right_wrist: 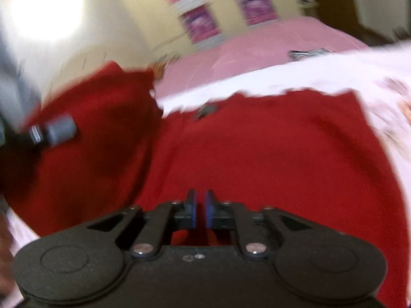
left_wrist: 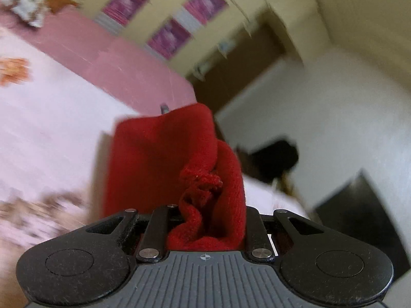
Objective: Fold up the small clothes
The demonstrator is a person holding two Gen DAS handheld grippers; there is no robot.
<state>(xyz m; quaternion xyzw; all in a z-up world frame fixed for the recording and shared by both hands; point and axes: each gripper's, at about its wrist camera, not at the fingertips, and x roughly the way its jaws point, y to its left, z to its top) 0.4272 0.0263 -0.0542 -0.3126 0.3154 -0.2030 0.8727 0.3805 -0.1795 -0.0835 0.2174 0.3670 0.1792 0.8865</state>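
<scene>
A red knit garment (right_wrist: 269,148) lies spread on a white sheet with a flower print (right_wrist: 308,77). My left gripper (left_wrist: 205,205) is shut on a bunched edge of the red garment (left_wrist: 164,159) and holds it lifted, so the cloth hides its fingertips. In the right wrist view the raised flap (right_wrist: 97,118) stands at the left, with part of the left gripper (right_wrist: 54,131) against it. My right gripper (right_wrist: 200,200) hovers just above the flat red cloth, its blue pads (right_wrist: 209,213) almost together with nothing between them.
The sheet lies on a pink bed cover (left_wrist: 102,51). A patterned cloth pile (left_wrist: 33,2) sits at the far corner of the bed. A cream wall with pink panels (left_wrist: 167,36) stands behind. A dark object (left_wrist: 277,159) and dark furniture (left_wrist: 359,210) are beside the bed.
</scene>
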